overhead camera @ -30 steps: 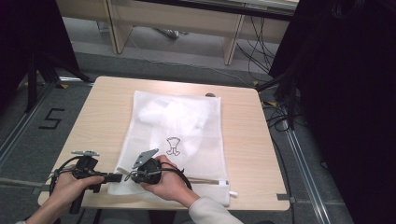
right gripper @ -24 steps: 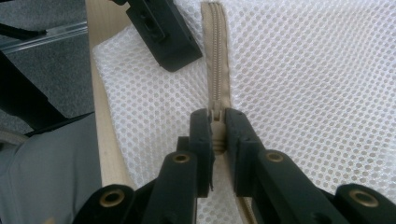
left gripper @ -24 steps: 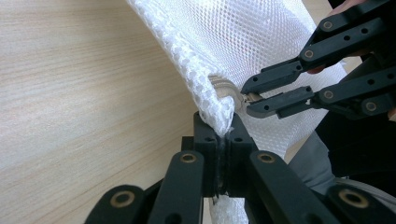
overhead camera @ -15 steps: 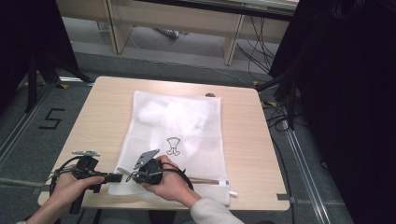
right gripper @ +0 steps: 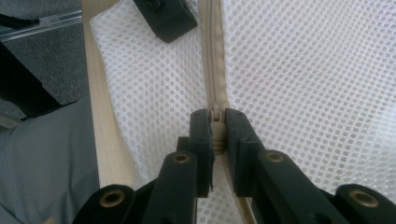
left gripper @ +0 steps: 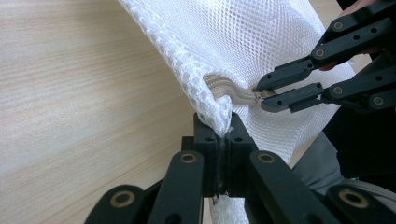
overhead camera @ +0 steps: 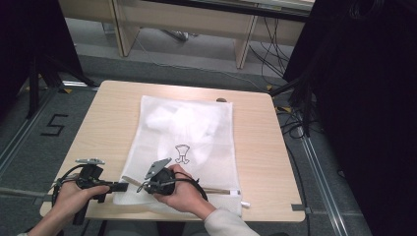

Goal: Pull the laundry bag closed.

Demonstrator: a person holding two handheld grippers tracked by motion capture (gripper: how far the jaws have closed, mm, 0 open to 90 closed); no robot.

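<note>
Now I'm clamping my left gripper on the mesh bag corner, my right gripper pinching the zipper pull; yanking risks it slipping free.

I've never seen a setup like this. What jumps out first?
A large white mesh laundry bag lies flat on the light wooden table. At its near edge, the left gripper pinches the bag's corner, while the right gripper clamps the beige zipper pull.

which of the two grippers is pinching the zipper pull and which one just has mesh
The right gripper is clamped on the zipper pull; the left gripper pinches only the mesh bag at its corner.
</note>
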